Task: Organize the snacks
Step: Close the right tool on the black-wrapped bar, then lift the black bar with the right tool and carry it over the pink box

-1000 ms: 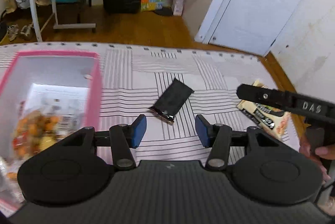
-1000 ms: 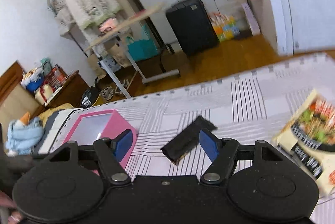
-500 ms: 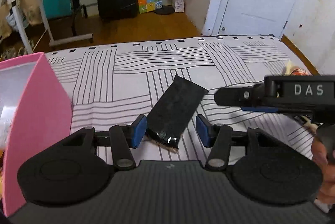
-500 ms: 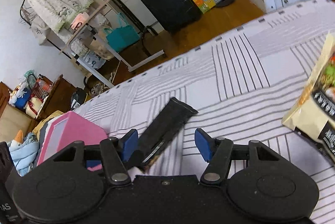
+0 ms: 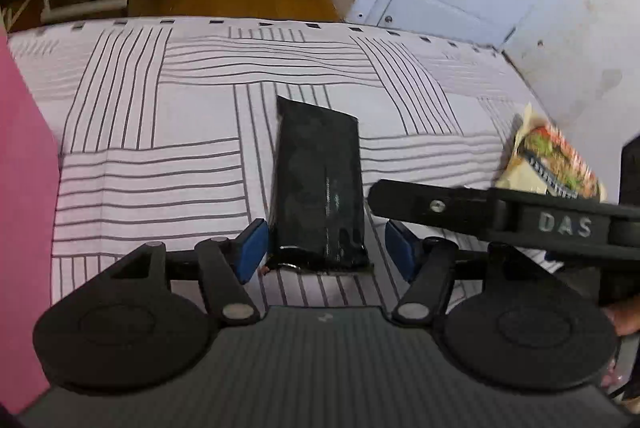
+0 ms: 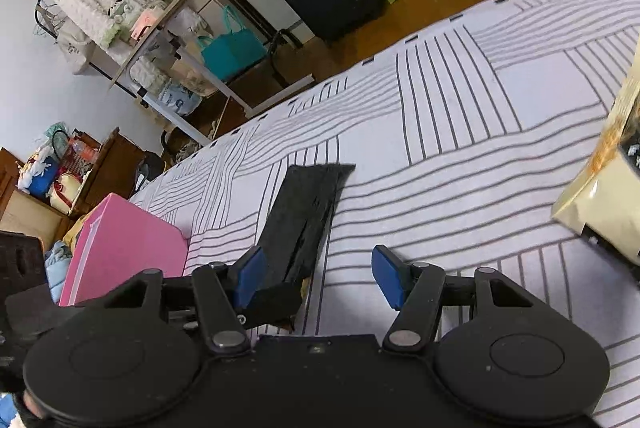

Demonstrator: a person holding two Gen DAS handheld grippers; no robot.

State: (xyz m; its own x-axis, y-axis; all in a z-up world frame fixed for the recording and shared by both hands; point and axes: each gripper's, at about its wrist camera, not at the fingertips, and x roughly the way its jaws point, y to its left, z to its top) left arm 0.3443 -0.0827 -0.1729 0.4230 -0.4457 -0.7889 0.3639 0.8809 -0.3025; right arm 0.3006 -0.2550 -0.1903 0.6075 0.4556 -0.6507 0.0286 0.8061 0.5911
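I see first the striped cloth [image 5: 160,156], white with grey lines, which covers the whole work surface. At nine o'clock in the left wrist view stands the pink box [image 5: 24,208]; in the right wrist view the same box is at about eight o'clock. At three o'clock in the left view lies the yellow snack bag [image 5: 548,160] with a printed food picture, well apart from the box.

In the middle of the cloth lies the black snack packet [image 5: 318,184], long and flat, with its near end toward me at six o'clock.

My left gripper [image 5: 323,248] has its blue pads on both sides of the near end of this packet. The jaws have just been opening; the packet is between them, but I see a small gap on each side, so it is released, not clenched.

My right gripper [image 6: 318,274] comes in from three o'clock in the left view, with one finger [image 5: 424,204] just beside the right edge of the packet. Its jaws stand apart and hold nothing; the packet lies near its left pad, and whether they touch I cannot tell.
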